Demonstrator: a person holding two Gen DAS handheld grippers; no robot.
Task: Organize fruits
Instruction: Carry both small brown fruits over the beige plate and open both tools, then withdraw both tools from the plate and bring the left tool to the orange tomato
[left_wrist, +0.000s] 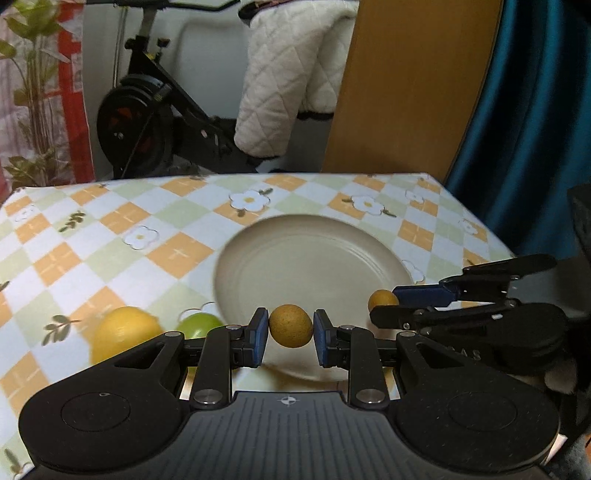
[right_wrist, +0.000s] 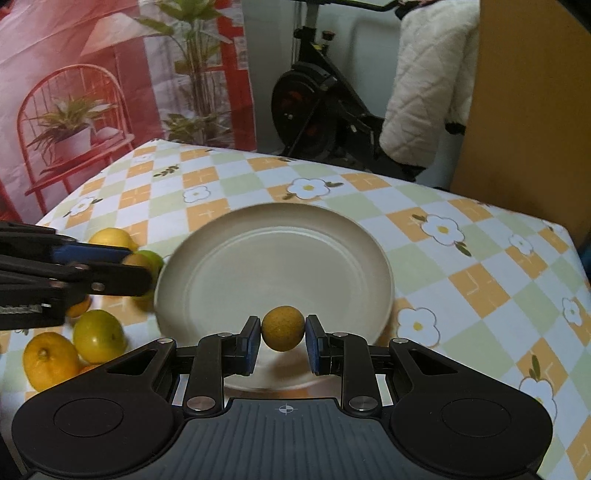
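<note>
Fruit sorting is mid-carry right now: the left hand-held gripper (left_wrist: 290, 331) is pinching a small round brownish-yellow fruit (left_wrist: 290, 325), and the right hand-held gripper (right_wrist: 283, 334) is clamped on a second little brown round fruit (right_wrist: 283, 328). Both hang over the near rim of the empty beige ceramic plate (right_wrist: 280, 258) on the checked, flower-print worktop (right_wrist: 461, 280). Yellow lemons (right_wrist: 50, 360) and green limes (right_wrist: 98, 336) sit just left of the plate. Next move, I reckon: lower both onto the plate and let go gently so they don't roll.
</note>
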